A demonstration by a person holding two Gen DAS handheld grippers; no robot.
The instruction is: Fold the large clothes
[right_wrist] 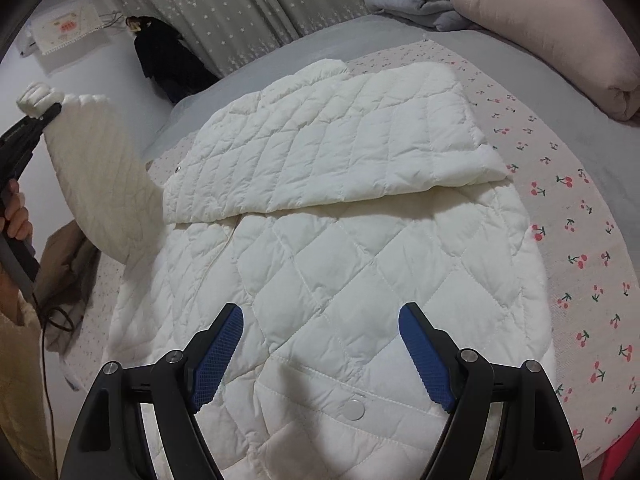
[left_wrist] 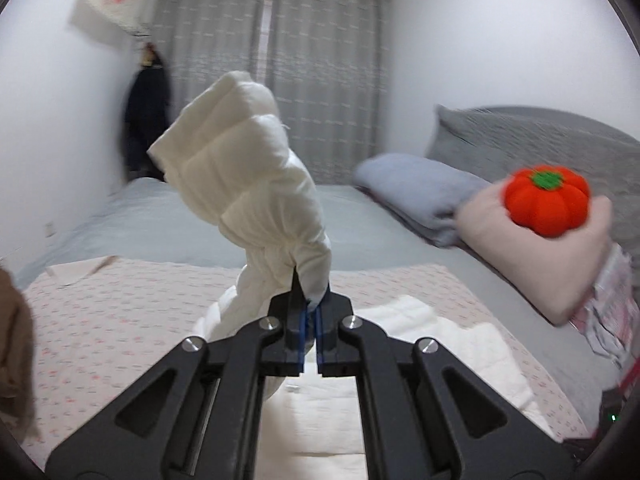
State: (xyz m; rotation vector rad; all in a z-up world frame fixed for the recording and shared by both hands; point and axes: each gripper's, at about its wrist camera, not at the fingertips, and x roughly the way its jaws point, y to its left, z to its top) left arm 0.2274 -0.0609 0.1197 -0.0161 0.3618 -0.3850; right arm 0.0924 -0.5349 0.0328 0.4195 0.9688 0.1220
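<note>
A white quilted jacket (right_wrist: 328,248) lies spread on the bed, one sleeve (right_wrist: 332,140) folded across its upper part. The other sleeve (left_wrist: 244,184) is lifted into the air, and my left gripper (left_wrist: 310,300) is shut on its cuff. That raised sleeve (right_wrist: 100,184) and the left gripper (right_wrist: 44,114) also show at the left edge of the right wrist view, with a hand on the handle. My right gripper (right_wrist: 320,336) hovers open just above the jacket's lower body, nothing between its blue pads (right_wrist: 218,356).
A cherry-print sheet (right_wrist: 580,240) covers the bed under the jacket. Folded blue-grey (left_wrist: 420,196) and pink blankets (left_wrist: 552,248) with an orange pumpkin plush (left_wrist: 546,200) sit by the grey pillows. Dark clothes (left_wrist: 148,120) hang by the curtain; brown fabric (right_wrist: 68,280) lies at the bed's left edge.
</note>
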